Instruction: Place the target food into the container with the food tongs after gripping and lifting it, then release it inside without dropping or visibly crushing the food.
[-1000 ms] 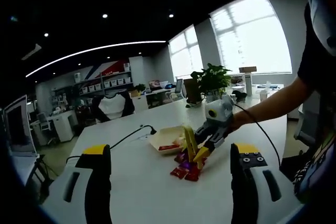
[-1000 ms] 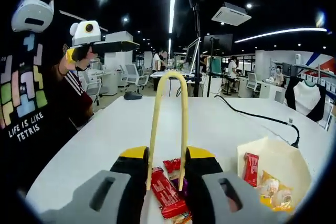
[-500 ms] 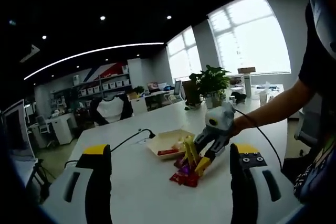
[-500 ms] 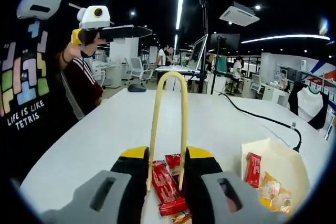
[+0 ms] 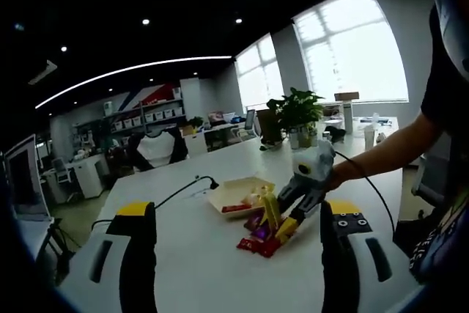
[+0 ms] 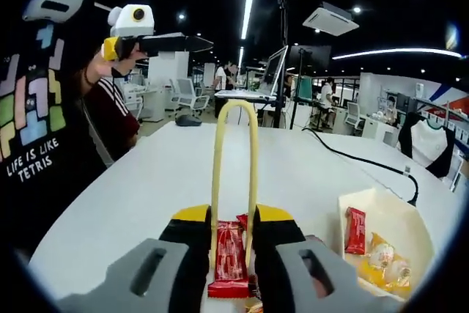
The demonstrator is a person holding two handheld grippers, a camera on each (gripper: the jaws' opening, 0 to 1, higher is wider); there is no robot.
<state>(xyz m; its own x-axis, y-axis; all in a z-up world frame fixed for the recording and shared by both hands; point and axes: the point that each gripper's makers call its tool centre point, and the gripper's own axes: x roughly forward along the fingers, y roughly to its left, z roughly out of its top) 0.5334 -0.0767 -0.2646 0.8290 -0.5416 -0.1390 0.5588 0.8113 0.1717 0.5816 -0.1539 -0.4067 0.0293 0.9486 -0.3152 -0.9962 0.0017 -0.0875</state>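
Directly between the two arms of the yellow food tongs [image 6: 233,174], a red-wrapped snack bar [image 6: 229,256] is seen lying on the white table [image 6: 146,188]; whether it is pinched cannot be told. The tongs are clamped by the right gripper [image 6: 231,243]. More red packets [image 5: 258,242] lie near it. To the right, the pale container [image 6: 401,218] already holds a red bar and yellow-wrapped sweets. The left gripper [image 5: 238,254] is held spread, far back.
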